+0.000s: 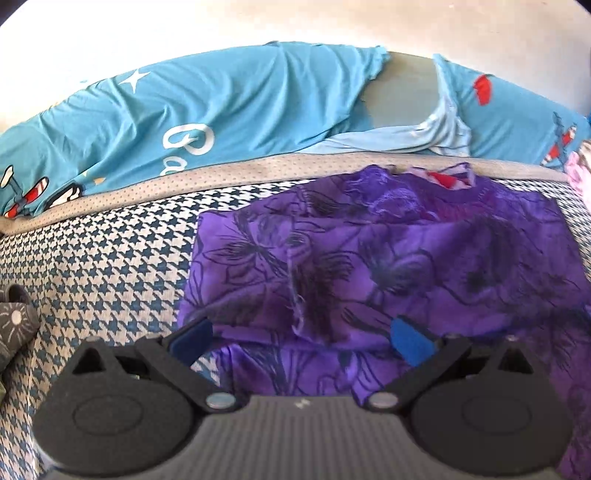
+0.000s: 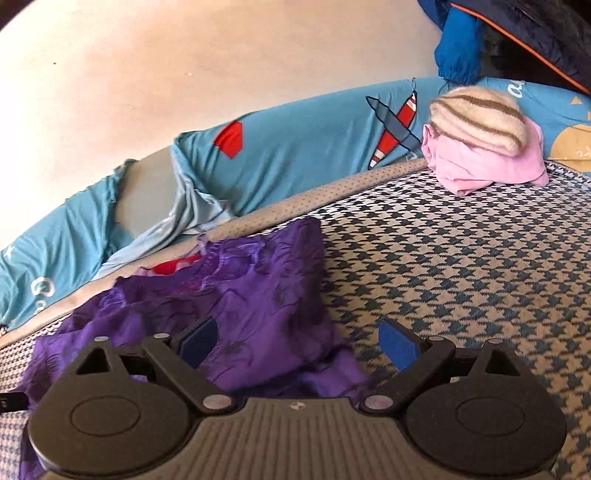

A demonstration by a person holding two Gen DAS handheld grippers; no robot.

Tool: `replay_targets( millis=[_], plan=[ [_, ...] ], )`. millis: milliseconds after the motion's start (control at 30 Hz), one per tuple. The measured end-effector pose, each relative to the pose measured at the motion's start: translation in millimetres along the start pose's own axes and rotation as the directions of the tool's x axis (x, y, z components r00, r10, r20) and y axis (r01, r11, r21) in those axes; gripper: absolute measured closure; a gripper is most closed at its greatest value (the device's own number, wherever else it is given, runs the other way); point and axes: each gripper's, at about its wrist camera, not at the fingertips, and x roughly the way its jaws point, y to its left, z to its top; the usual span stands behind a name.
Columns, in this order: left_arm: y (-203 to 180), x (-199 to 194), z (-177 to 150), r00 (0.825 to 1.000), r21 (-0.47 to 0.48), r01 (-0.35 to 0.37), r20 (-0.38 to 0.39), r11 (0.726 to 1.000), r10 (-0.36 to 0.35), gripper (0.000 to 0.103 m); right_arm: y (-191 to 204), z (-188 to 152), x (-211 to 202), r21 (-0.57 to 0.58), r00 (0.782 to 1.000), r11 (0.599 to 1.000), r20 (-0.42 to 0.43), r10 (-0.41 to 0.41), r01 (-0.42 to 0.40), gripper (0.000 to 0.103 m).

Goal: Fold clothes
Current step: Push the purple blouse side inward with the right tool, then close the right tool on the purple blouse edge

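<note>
A purple garment with a dark flower print (image 1: 388,258) lies partly folded on the houndstooth bed cover (image 1: 103,266). A red and white patch shows at its far edge (image 1: 445,179). My left gripper (image 1: 301,338) hovers open over the garment's near edge, blue pads wide apart, nothing held. In the right wrist view the same purple garment (image 2: 236,295) lies left of centre. My right gripper (image 2: 299,343) is open above the garment's right edge, its left pad over the cloth and its right pad over the bed cover (image 2: 461,266).
A blue cartoon-print sheet (image 1: 221,107) runs along the far side against a pale wall. A pink cloth under a striped beige knit (image 2: 484,147) sits at the far right. A dark patterned item (image 1: 14,317) lies at the left. Dark blue clothes (image 2: 517,33) hang top right.
</note>
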Motion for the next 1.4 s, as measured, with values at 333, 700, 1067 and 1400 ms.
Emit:
replay_targets(
  millis=[333,700,1067,1400],
  plan=[
    [-0.6,29.0,3.8,0.996,0.005,-0.075,-0.045,0.997,0.075,0.0,-5.1,-3.3,37.0,-0.066,0.999,0.997,-0.026,-0.037,0.035,0.009],
    [12.3,53.6,4.4,0.99,-0.047,-0.09,-0.111,0.995,0.084,0.0,-7.3,-11.8,56.4,-0.049,0.998,0.999,-0.06,-0.01,0.007,0.029],
    [14.1,53.5,6.1,0.99,-0.043,-0.076,-0.12,0.996,0.071,0.0,6.1,-15.3,56.5,-0.093,0.999,0.996,-0.046,0.01,-0.014,0.077],
    [23.0,47.7,10.9,0.988,-0.089,-0.081,-0.136,0.993,0.068,0.0,33.2,-2.9,23.7,-0.106,0.999,0.994,0.051,0.016,-0.01,0.082]
  ],
)
